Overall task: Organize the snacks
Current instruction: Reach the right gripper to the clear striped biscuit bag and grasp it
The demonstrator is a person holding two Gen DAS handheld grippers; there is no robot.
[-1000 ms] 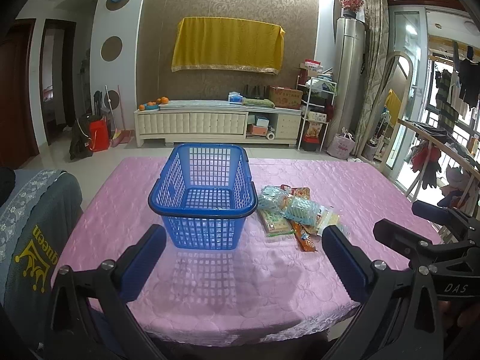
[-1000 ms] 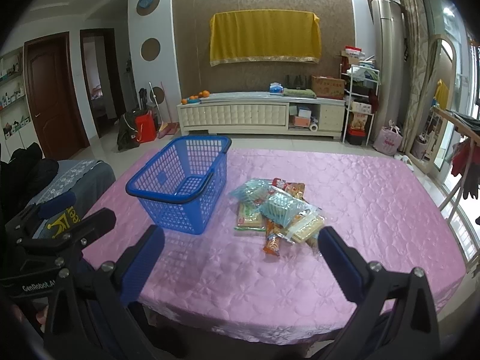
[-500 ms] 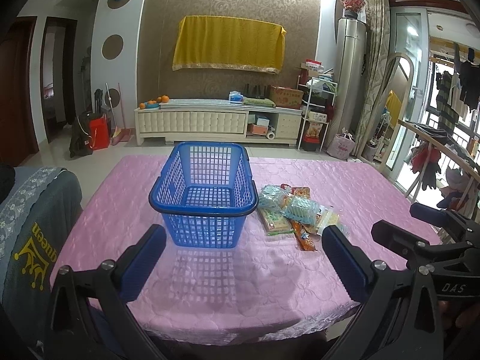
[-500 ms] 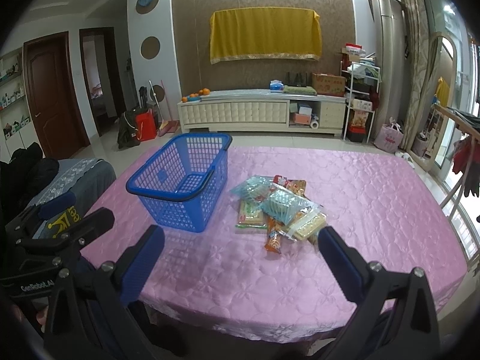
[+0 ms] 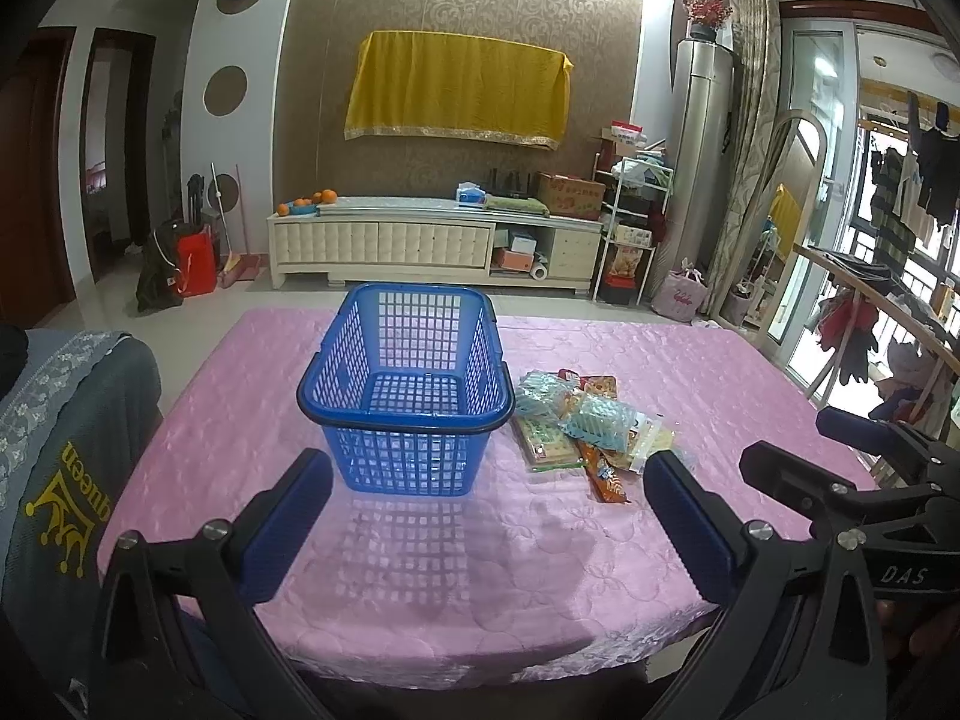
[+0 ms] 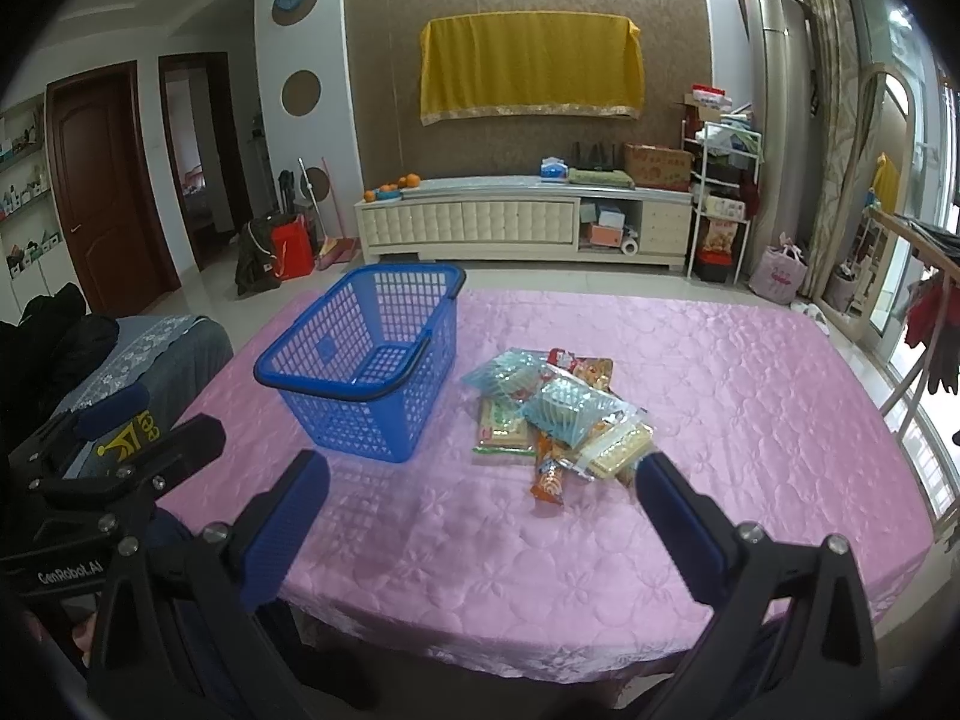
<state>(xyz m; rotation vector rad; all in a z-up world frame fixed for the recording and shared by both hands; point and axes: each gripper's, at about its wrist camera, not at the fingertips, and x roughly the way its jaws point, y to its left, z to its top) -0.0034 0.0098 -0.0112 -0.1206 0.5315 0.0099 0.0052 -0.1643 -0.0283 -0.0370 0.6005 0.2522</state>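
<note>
A blue plastic mesh basket [image 5: 414, 456] [image 6: 336, 360] stands empty on the pink table. Right of it lies a pile of snack packets [image 5: 591, 423] [image 6: 561, 414]: clear bags with light-blue contents on top, a green flat pack and an orange wrapper [image 6: 549, 480] at the near edge. My left gripper [image 5: 486, 480] hovers open above the table's near edge, facing the basket. My right gripper [image 6: 480, 480] is open too, nearer the snack pile; its right fingertip [image 6: 651, 465] overlaps the pile's corner in view. Neither holds anything.
The pink quilted tablecloth [image 6: 720, 396] covers a wide table. A chair with a grey cover [image 5: 54, 456] stands at the left. Behind the table are a cream TV cabinet [image 5: 432, 240], a shelf rack and a drying rack with clothes at the right.
Both grippers have drifted slightly forward toward the table; the basket and the snack pile sit a little nearer in view. Nothing was grasped or moved.
</note>
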